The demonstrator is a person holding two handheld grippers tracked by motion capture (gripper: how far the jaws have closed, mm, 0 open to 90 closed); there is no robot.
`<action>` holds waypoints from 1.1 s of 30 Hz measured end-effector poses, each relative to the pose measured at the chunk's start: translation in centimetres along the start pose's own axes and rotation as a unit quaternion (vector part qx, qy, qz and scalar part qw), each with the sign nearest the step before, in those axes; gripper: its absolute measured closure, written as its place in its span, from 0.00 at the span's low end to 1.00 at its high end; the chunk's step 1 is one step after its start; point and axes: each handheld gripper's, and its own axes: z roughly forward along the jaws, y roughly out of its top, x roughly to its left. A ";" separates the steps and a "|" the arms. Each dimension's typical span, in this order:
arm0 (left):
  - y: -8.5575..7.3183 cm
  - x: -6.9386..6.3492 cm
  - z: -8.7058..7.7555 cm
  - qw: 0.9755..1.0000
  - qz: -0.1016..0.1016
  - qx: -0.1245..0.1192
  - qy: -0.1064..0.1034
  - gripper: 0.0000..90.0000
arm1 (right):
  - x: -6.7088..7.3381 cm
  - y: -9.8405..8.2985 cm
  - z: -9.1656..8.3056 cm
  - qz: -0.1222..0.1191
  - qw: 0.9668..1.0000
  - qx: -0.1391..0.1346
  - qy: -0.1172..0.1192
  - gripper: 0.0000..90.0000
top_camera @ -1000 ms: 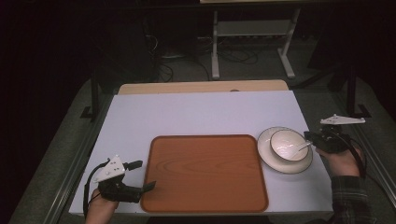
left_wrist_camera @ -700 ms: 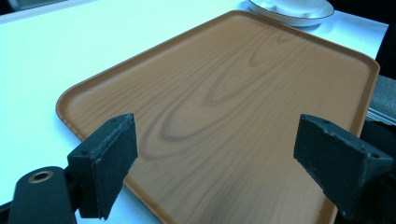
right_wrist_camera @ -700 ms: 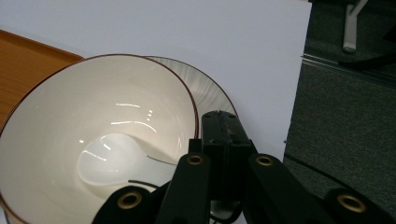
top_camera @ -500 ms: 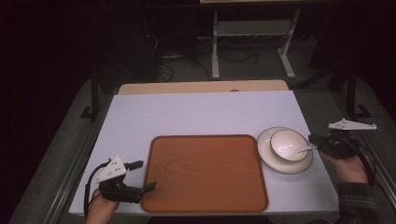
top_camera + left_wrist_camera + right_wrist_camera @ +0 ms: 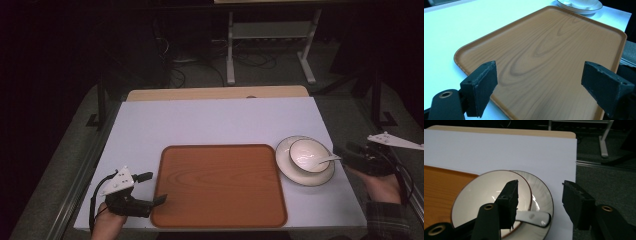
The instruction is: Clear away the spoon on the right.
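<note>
The left tool (image 5: 152, 189) rested at the near left corner of the white table (image 5: 215, 120), held by the person's left hand (image 5: 107, 222). Its jaws stood wide apart with nothing between the pads; in the left gripper view they framed the near left part of the wooden tray (image 5: 554, 50). The lower jaw tip lay just at the tray's left edge in the high view; contact could not be confirmed.

The tray (image 5: 220, 182) lay flat at the near centre of the table, with nothing on it.

Just right of the tray stood a white plate (image 5: 300, 177) carrying a white bowl (image 5: 306, 155). A white spoon (image 5: 330, 159) lay in the bowl, its handle projecting over the rim toward the right.

The right tool (image 5: 347, 151) was positioned at the right table edge, near the spoon handle, held by the right hand (image 5: 382, 185). Its jaws had just been opening and stood apart. In the right gripper view, the spoon handle (image 5: 534, 216) lay beside the left jaw, unclamped, above the bowl (image 5: 481, 202) and plate (image 5: 544, 195).
</note>
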 end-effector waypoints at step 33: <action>0.0 -0.1 0.2 1.000 0.004 0.003 -0.001 0.15 | 0.1 -3.1 3.7 0.042 0.996 0.049 0.062 0.56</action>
